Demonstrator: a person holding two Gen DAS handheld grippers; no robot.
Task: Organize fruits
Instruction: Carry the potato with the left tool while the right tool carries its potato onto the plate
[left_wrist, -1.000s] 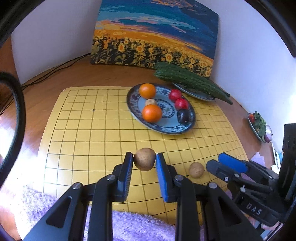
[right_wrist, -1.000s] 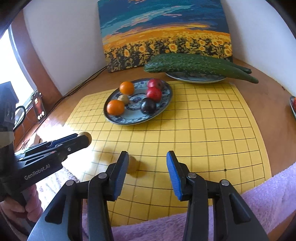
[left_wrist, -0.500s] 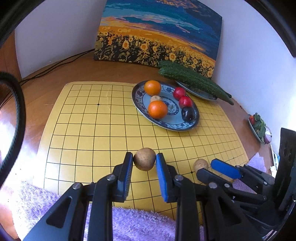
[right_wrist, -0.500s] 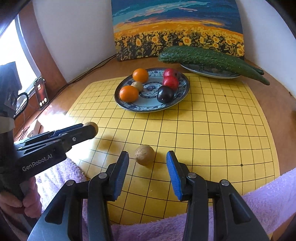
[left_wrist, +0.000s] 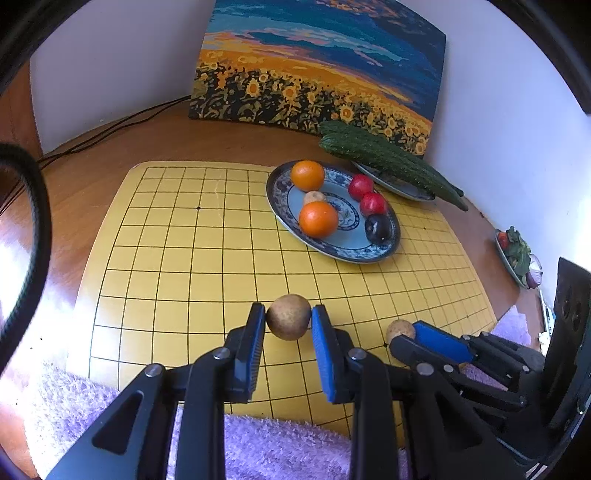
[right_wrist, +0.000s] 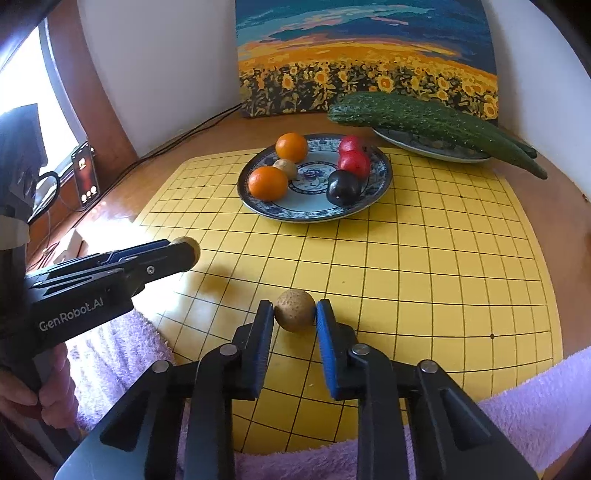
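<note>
Yellow gridded mat (right_wrist: 424, 258) under my tongs: my left gripper (left_wrist: 289, 325) clamps one brown fruit (left_wrist: 288, 316), my right gripper (right_wrist: 294, 317) has just closed on another (right_wrist: 294, 309). Beyond, the blue-patterned plate (right_wrist: 380, 177) holds two oranges, two red fruits, a dark plum and a small brown fruit.

The plate (right_wrist: 380, 184) with 6 fruits (right_wrist: 267, 183) sits on the grid mat (right_wrist: 424, 258), cucumbers (right_wrist: 424, 118) behind it.
</note>
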